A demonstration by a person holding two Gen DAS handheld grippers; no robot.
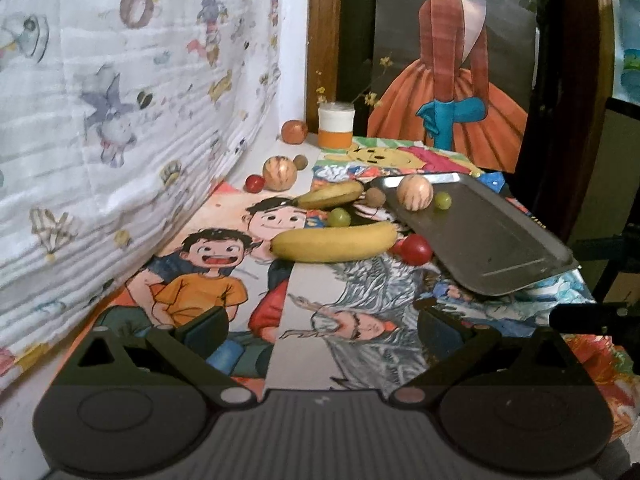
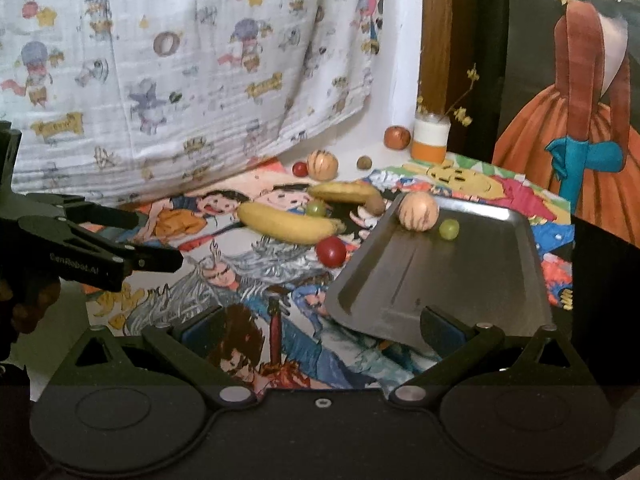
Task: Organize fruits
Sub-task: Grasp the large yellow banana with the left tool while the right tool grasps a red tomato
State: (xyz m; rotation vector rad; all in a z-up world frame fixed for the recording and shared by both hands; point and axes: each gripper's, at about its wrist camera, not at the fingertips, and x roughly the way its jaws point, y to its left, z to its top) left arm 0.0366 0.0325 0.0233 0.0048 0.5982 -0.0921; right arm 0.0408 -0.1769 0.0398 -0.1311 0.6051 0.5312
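A grey metal tray (image 1: 500, 248) (image 2: 472, 276) lies on the right of the picture-covered table, holding a striped peach-coloured fruit (image 1: 415, 192) (image 2: 418, 211) and a green grape (image 1: 443, 200) (image 2: 449, 229). Left of the tray lie a big yellow banana (image 1: 334, 242) (image 2: 286, 223), a red tomato (image 1: 416, 249) (image 2: 331, 251), a second green grape (image 1: 339, 217) (image 2: 315, 208), a smaller banana (image 1: 330, 195) (image 2: 344, 192) and a brown kiwi-like fruit (image 1: 375, 196) (image 2: 375, 203). My left gripper (image 1: 320, 328) is open and empty, well short of the big banana. My right gripper (image 2: 320, 328) is open and empty by the tray's near edge.
Farther back sit another striped fruit (image 1: 279, 173) (image 2: 322, 164), a small red fruit (image 1: 254, 183) (image 2: 299, 168), a small brown fruit (image 1: 300, 161) (image 2: 364, 162), a reddish apple (image 1: 294, 131) (image 2: 397, 137) and a white-and-orange jar (image 1: 336, 125) (image 2: 431, 140). A printed cloth (image 1: 120, 120) hangs along the left.
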